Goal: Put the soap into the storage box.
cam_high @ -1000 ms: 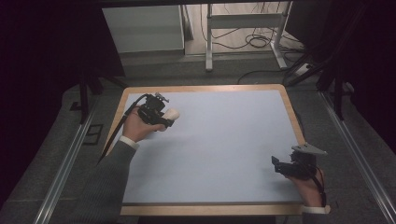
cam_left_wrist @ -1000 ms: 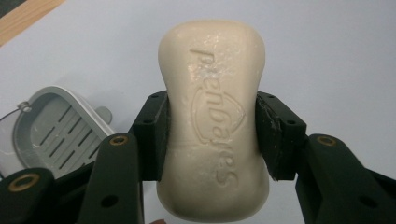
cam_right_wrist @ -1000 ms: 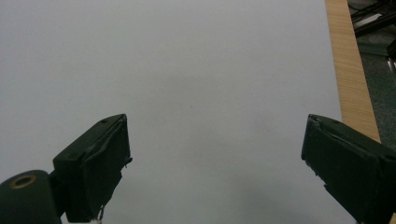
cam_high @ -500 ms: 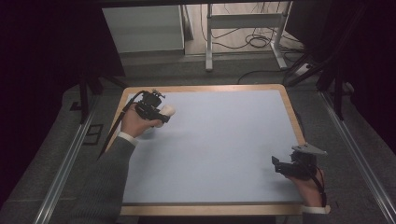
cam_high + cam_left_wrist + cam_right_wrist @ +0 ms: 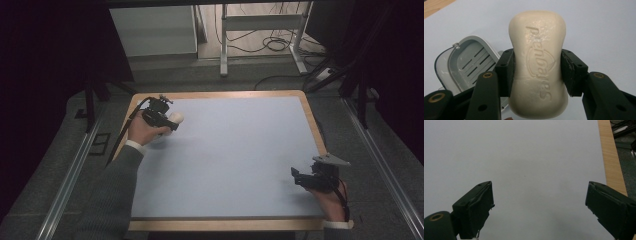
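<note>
A waxy, matt soap bar (image 5: pixel 538 65); a glossy grey plastic dish (image 5: pixel 465 62); a wood-edged table (image 5: pixel 220 94).

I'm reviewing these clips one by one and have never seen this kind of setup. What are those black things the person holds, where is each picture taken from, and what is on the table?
A person sits at a table with a pale blue top and a wooden rim, holding a hand-operated two-jaw gripper in each hand. There is no robot arm.

The high view looks down from above the person's side. The left gripper is near the table's far left corner, and the right gripper is near the right edge, closer to the person.

The other two pictures come from cameras riding on the grippers, looking along their black jaws. In the left gripper view the jaws are clamped on the narrow waist of a cream bar of soap with embossed lettering. Beneath it, to the left, a grey soap dish with drain slots lies on the table. In the right gripper view the jaws stand wide apart with nothing between them.
</note>
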{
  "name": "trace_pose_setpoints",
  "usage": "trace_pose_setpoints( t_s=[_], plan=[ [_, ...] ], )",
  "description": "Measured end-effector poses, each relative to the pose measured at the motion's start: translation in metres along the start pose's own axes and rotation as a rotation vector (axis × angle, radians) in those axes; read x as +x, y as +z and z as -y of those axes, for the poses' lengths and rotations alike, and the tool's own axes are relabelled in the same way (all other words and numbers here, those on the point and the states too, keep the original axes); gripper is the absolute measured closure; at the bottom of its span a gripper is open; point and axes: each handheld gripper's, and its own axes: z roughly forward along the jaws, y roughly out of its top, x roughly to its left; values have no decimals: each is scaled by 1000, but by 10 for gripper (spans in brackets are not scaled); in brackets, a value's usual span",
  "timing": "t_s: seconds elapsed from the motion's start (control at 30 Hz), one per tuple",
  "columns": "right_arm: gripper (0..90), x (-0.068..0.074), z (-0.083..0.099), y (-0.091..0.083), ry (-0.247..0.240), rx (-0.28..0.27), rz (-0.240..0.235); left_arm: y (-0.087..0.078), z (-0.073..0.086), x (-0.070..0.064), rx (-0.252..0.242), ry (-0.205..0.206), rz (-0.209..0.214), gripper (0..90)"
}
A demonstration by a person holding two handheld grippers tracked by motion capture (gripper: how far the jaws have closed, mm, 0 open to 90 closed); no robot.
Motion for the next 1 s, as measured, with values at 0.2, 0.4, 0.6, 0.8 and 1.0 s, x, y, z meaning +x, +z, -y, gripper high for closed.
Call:
trace_pose_setpoints(
  t_s=[0.2,0.4,0.6,0.8,1.0],
  plan=[
    [77,0,0,0,0,0,0,3,4,10,11,-26,-3,495],
    [77,-1,0,0,0,1,-1,8,8,19,17,-63,-9,495],
    [77,-1,1,1,-2,2,0,13,11,27,22,-92,-13,495],
    [78,-1,1,1,0,2,2,18,14,36,26,-122,-21,495],
    [78,-2,1,0,0,1,6,23,16,44,26,-155,-26,495]
  ],
)
